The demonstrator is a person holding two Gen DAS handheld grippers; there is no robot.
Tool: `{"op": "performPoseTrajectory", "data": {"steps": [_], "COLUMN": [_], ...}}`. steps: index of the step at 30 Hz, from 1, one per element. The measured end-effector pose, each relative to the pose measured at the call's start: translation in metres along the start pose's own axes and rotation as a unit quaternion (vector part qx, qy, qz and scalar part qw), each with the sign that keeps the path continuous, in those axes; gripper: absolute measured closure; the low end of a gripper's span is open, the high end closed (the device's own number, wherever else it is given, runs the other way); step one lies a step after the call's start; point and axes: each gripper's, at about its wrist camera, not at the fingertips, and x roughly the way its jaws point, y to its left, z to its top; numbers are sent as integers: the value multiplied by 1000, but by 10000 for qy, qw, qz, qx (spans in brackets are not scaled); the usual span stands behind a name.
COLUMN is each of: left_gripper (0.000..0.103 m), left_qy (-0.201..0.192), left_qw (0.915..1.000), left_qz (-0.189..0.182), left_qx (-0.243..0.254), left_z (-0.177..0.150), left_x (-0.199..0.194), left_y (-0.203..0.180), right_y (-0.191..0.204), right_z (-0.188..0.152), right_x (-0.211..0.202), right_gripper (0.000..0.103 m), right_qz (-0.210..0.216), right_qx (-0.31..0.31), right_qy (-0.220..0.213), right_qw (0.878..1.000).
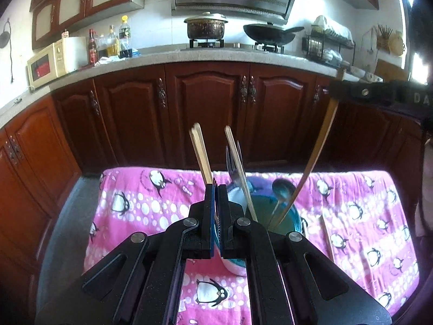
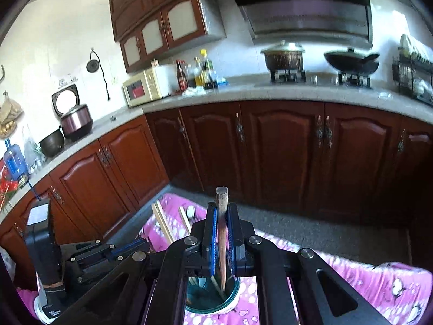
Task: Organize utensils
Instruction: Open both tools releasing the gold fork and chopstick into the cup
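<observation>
A white cup (image 1: 236, 199) with a teal inside (image 2: 200, 295) stands on the pink penguin cloth (image 1: 135, 203). It holds a pair of pale chopsticks (image 1: 200, 157), one more chopstick (image 1: 238, 170), a metal fork (image 1: 233, 168) and a spoon (image 1: 282, 189). My left gripper (image 1: 215, 187) is shut with its tips at the cup's left rim; I cannot tell whether the rim is pinched. My right gripper (image 2: 222, 207) is shut on a long brown wooden chopstick (image 2: 222, 233), above the cup. That chopstick (image 1: 319, 149) slants down from the right gripper (image 1: 337, 89) with its lower end inside the cup.
Dark wooden cabinets (image 1: 208, 113) stand close behind the table's far edge. The counter (image 1: 151, 59) above carries a microwave (image 1: 51, 62), bottles (image 1: 108, 43), a pot (image 1: 205, 27), a wok (image 1: 270, 33) and a dish rack (image 1: 324, 43). My left gripper (image 2: 144, 243) sits just left of the right one.
</observation>
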Motion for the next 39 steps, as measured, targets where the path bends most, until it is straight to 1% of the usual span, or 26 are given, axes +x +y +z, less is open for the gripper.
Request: {"op": "performPoseTrajectory", "data": {"steps": [6, 10, 13, 14, 15, 17, 25, 27, 29, 31, 35, 39], "left_gripper": [102, 102, 102, 102, 102, 102, 100, 98, 83, 74, 69, 67], "left_qy": [188, 284, 385, 432, 474, 506, 579, 612, 626, 603, 575, 514], "left_qw": [9998, 9996, 9992, 9990, 9987, 9984, 9977, 9974, 9971, 9971, 9971, 9974], "left_qz": [-21, -48, -65, -86, -112, -145, -217, -225, -251, -263, -245, -232], "left_qx": [-16, -31, -58, -98, -142, -203, -279, -300, -347, -383, -441, -458], "left_z": [-13, -20, -24, -25, -26, -27, -29, -30, -31, -32, -32, -32], "left_x": [14, 18, 23, 25, 26, 26, 24, 23, 20, 17, 8, -2], "left_y": [-5, -9, -10, -9, -8, -6, -3, -3, -1, 0, 2, 1], "right_y": [-9, -15, -20, -23, -25, -28, -34, -35, -38, -40, -40, -39], "right_z": [-24, -32, -32, -32, -33, -35, -47, -48, -51, -54, -61, -69], "right_x": [34, 48, 51, 51, 51, 49, 37, 34, 31, 28, 20, 10], "right_gripper": [96, 96, 96, 93, 81, 69, 69, 69, 68, 68, 68, 68], "right_qz": [69, 109, 192, 209, 215, 239, 252, 249, 233, 234, 217, 203], "right_qx": [185, 294, 462, 494, 528, 580, 712, 736, 774, 839, 890, 893], "right_qy": [398, 551, 590, 609, 632, 639, 708, 716, 723, 757, 772, 780], "right_qw": [9990, 9980, 9970, 9967, 9964, 9960, 9946, 9944, 9941, 9933, 9928, 9927]}}
